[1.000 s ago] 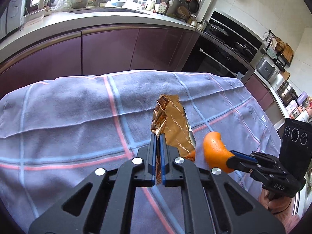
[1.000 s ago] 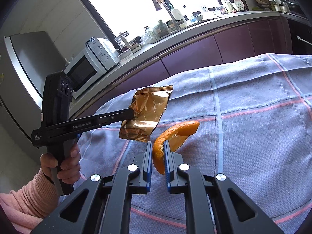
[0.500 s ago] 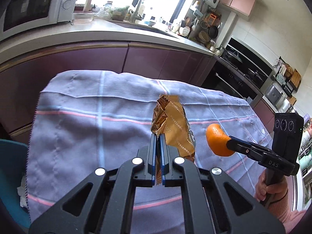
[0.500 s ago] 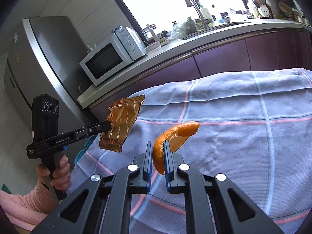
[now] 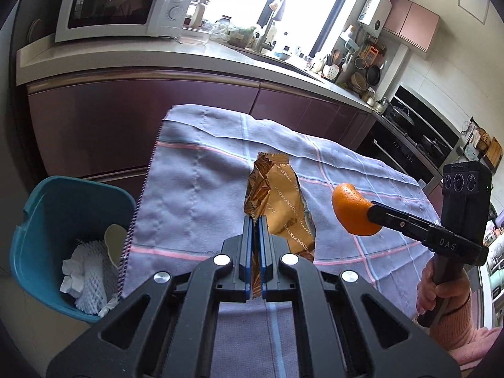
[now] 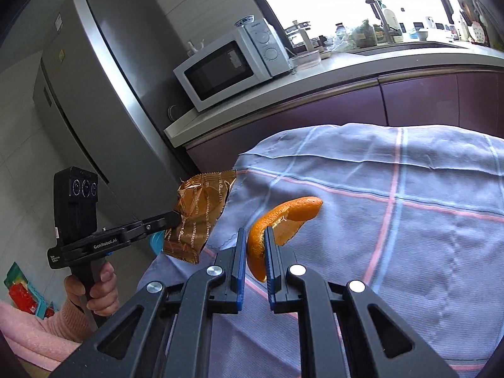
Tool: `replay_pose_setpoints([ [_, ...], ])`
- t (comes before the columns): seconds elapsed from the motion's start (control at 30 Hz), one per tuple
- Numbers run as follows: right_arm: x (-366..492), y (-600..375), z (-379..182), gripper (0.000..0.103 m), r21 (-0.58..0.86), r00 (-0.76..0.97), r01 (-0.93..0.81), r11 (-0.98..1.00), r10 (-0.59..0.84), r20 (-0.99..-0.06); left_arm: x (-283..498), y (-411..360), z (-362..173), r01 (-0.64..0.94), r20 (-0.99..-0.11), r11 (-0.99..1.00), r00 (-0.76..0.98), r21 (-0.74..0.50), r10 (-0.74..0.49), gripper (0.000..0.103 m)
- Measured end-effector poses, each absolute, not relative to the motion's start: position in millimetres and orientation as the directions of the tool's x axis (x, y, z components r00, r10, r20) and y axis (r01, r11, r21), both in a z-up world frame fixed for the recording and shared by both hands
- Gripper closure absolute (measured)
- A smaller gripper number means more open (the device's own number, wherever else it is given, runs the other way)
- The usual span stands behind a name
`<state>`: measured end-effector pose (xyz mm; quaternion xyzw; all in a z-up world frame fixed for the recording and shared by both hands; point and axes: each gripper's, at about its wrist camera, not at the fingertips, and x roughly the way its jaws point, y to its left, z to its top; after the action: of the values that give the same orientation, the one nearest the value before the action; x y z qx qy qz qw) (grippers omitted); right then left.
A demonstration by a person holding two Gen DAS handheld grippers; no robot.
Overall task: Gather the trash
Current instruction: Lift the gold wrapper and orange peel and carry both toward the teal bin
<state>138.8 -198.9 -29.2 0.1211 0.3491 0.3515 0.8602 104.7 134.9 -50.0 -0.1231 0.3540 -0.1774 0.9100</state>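
My left gripper (image 5: pixel 255 220) is shut on a crumpled gold snack wrapper (image 5: pixel 277 201), held in the air over the left end of the cloth-covered table (image 5: pixel 195 189). My right gripper (image 6: pixel 254 236) is shut on a curved piece of orange peel (image 6: pixel 283 217), also held above the cloth (image 6: pixel 409 220). In the left wrist view the orange peel (image 5: pixel 354 211) hangs to the right of the wrapper, clamped in the right gripper (image 5: pixel 371 212). The right wrist view has the wrapper (image 6: pixel 198 214) at the left gripper (image 6: pixel 176 219), past the table's left edge. A blue bin (image 5: pixel 60 220) stands on the floor left of the table.
The bin holds white foam netting (image 5: pixel 85 271) and paper scraps. Behind the table run purple cabinets (image 5: pixel 141 119) under a counter with a white microwave (image 5: pixel 123 3). A steel fridge (image 6: pixel 104 100) stands at the left. A person's hand (image 6: pixel 97 289) in a pink sleeve grips each handle.
Both grippers have swung left across the table with their loads still held. The blue bin has come into the left wrist view, and the wrapper now hangs beyond the table's left edge.
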Motion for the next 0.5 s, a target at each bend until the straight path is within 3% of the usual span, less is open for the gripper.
replay_pose_setpoints([
  [0.5,133,-132,-25,0.093,0.447,0.41,-0.617,0.647,0.75,-0.52,69,184,-43,0.149,-0.582,0.924,0.739,-0.351,-0.34,0.099],
])
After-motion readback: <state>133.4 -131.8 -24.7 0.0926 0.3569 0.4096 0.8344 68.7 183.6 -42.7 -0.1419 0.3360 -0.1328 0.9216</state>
